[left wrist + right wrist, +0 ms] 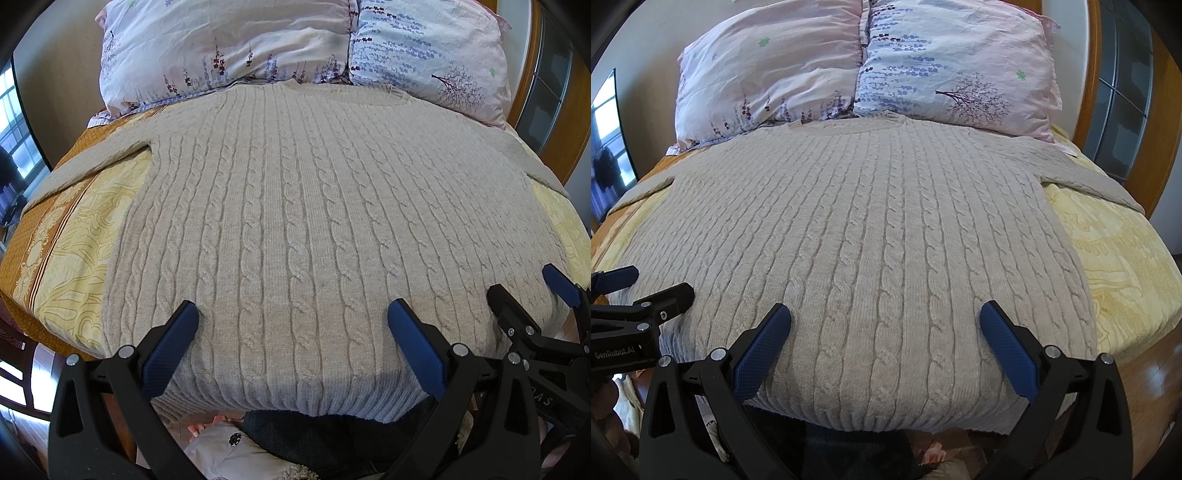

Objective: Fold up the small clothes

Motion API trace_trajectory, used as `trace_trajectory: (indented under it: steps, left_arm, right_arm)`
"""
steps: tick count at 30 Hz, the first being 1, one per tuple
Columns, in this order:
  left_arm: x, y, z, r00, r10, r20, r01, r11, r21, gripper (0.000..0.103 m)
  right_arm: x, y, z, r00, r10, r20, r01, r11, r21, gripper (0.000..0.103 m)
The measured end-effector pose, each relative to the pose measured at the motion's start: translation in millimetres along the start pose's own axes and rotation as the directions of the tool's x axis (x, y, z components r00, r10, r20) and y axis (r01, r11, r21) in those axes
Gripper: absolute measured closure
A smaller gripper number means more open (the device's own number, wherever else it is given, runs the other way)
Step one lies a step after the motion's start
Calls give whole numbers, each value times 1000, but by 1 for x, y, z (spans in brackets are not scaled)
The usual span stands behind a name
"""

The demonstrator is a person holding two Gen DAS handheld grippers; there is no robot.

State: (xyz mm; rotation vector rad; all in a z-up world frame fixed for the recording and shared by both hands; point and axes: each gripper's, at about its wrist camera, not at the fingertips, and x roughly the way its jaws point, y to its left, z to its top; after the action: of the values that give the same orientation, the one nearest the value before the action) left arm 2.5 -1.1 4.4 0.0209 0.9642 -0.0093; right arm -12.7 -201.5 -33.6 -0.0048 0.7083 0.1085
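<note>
Hovering over the hem of the cable-knit sweater (pixel 303 206) lying flat on the bed (pixel 74 236), left gripper (pixel 291 314) and right gripper (pixel 884 314) are holding fingers apart, empty; folding not started; next probably calls for pinching the hem.

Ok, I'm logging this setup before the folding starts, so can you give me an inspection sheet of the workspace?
Surface: bed with a yellow patterned bedspread, orange border on the left side.
Job's things: beige cable-knit sweater lies flat and unfolded, neckline toward the pillows, both sleeves spread outward, hem at the near edge.
Clutter: two floral pillows at the head, touching the neckline.
Grippers: left gripper and right gripper both open, over the hem, holding nothing.
Cables: nothing seen.
Surroundings: wooden headboard at right, window at left, wood floor, other clothing below the near edge.
</note>
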Motion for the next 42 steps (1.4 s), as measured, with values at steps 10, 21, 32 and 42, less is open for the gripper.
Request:
trace_trajectory:
  steps: [10, 21, 32, 42]
  left_arm:
    - [4, -2, 7, 1000, -9, -11, 9, 999, 44, 2]
    - [7, 1, 43, 994, -14, 107, 2, 993, 115, 2]
    - [14, 34, 117, 958, -189, 216, 181, 982, 58, 2]
    - [43, 47, 145, 945, -266, 191, 271, 963, -2, 2]
  right_arm:
    - [6, -16, 4, 991, 129, 40, -125, 988, -86, 1]
    - [29, -172, 95, 988, 123, 98, -153, 896, 416, 19]
    - [94, -332, 105, 998, -11, -59, 55, 548, 835, 62]
    - [115, -370, 96, 998, -50, -42, 60, 438, 897, 72]
